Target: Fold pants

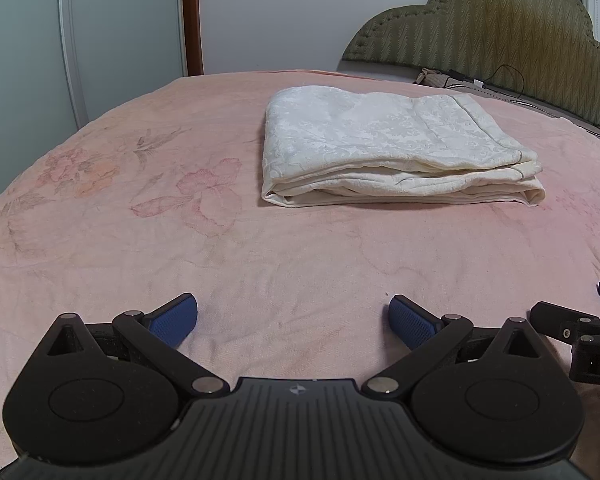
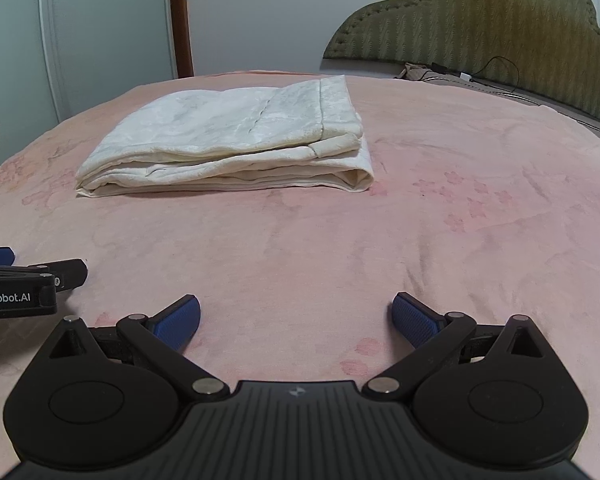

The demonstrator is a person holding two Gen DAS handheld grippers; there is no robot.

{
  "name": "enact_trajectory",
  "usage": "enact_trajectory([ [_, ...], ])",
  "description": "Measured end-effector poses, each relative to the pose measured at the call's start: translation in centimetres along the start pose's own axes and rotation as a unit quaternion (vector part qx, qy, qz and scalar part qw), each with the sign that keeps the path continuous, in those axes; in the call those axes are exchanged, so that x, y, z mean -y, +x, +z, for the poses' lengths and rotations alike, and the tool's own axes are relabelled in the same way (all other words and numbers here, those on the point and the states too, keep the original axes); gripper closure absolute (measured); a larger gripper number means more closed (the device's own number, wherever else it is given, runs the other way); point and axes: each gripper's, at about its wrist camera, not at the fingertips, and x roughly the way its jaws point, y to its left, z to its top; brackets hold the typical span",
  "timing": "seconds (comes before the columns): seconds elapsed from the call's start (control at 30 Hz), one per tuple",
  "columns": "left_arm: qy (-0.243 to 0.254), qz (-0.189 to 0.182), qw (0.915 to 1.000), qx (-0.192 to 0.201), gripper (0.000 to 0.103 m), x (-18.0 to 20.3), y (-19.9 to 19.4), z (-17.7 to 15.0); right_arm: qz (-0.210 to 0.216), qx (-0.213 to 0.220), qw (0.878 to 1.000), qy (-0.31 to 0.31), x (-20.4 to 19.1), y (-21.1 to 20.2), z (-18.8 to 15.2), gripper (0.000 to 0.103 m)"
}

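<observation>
While folded on bed: pants [image 1: 396, 148] soft, light, floppy.
Grip pt: pants' near folded edge.
L gripper [image 1: 293, 322] & R gripper [image 2: 296, 322]: spread wide, empty, short of pants.

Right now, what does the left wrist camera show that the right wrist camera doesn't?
Only the left view shows large flower prints on the bedspread left of the folded pants, plus the right gripper's edge. Only the right view shows the left gripper's lettered side. Both share the pants, pink bed, green headboard and open blue fingers.
</observation>
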Motion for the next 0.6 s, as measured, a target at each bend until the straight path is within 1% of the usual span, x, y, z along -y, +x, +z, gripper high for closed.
enact_trajectory([
  [0.37,0.000,0.000,1.0000,0.000,0.000,0.02,-0.04,-0.01,-0.011,-0.001,1.000,0.000,-0.25,-0.24,-0.16,0.000],
  [0.6,0.000,0.000,1.0000,0.000,0.000,0.04,-0.04,-0.01,-0.008,-0.002,1.000,0.000,-0.10,-0.09,-0.15,0.000],
])
